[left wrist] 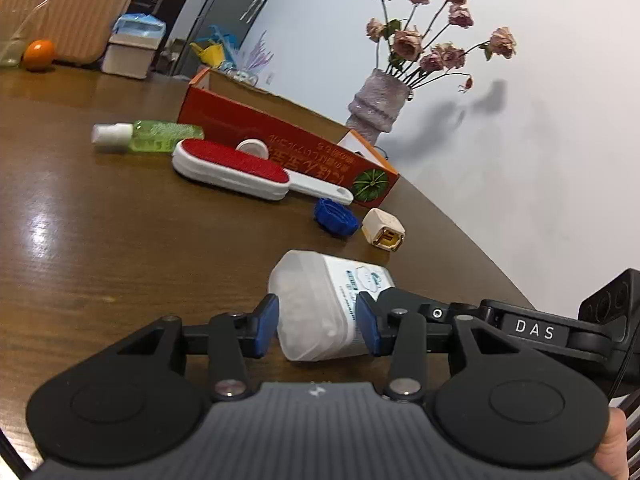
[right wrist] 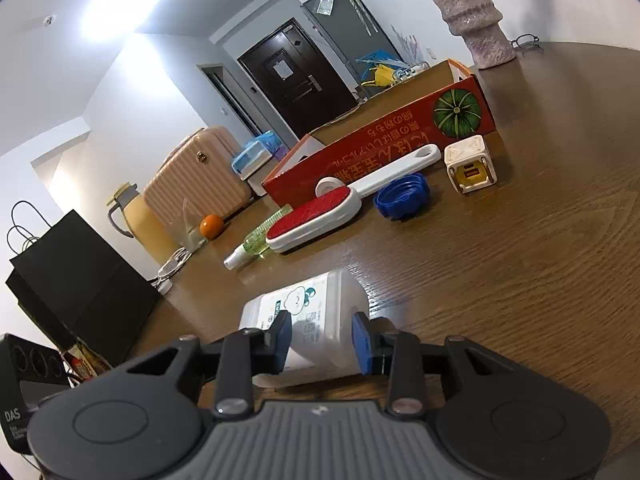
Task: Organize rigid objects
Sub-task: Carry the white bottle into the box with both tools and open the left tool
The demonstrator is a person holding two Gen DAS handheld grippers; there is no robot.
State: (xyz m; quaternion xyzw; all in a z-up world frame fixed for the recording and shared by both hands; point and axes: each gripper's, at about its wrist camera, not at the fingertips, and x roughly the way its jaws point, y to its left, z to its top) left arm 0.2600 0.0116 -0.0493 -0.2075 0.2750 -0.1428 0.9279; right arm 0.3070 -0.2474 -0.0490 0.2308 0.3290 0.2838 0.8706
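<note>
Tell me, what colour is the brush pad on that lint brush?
Red, set in a white body and handle. The lint brush shows best in the left wrist view.

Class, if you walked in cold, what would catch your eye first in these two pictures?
Nearest, a translucent white plastic bottle lies on the brown wooden table, flanked by both hand-held grippers' blue pads. Behind it lies a red-and-white lint brush before a long red cardboard box; a grey vase of dried roses stands beyond.

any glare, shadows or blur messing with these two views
Left wrist view: bright glare patch on the wooden table, soft flower shadows on the wall behind the vase, and the white bottle slightly blurred. Right wrist view: blown-out ceiling light, with strong fisheye bending at the edges.
</note>
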